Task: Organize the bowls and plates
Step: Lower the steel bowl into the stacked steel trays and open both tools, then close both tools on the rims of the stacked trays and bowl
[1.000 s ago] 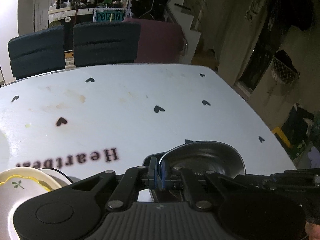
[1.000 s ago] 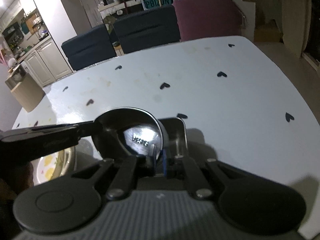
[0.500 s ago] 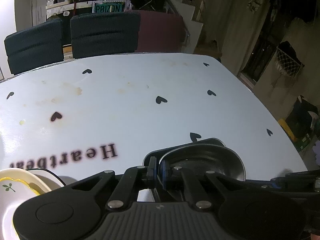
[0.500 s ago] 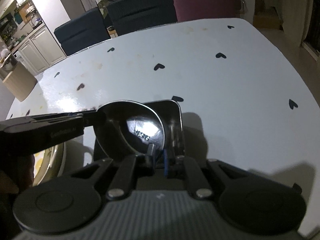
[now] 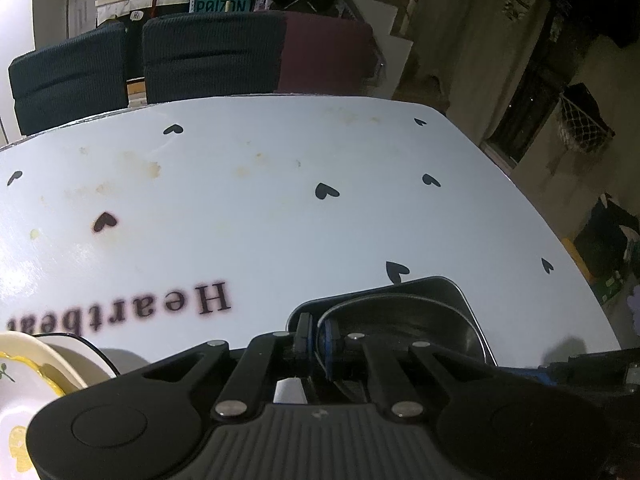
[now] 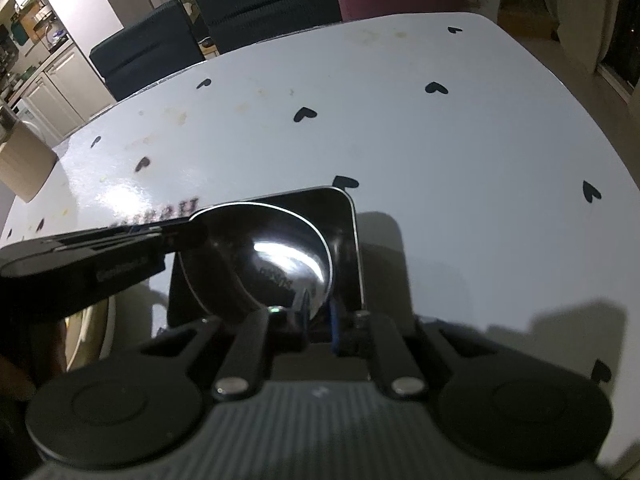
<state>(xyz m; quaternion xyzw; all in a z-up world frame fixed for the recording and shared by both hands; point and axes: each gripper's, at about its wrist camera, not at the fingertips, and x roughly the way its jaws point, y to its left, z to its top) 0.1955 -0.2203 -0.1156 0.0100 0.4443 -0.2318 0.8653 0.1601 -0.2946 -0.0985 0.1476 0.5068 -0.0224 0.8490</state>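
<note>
Round steel bowl (image 6: 256,256) sits tilted inside square steel tray (image 6: 344,240) on white desk (image 5: 280,220) printed with black hearts. Left gripper (image 5: 316,330) jaws clamped together on bowl rim at its 9 o'clock side; right gripper (image 6: 320,312) jaws clamped on bowl rim at 6 o'clock in right wrist view. Tray rests flat on desk near front edge. Yellow-trimmed floral plates (image 5: 24,392) stacked at 8 o'clock of left wrist view, beside tray. Dark chairs (image 5: 208,56) beyond desk at 12 o'clock
</note>
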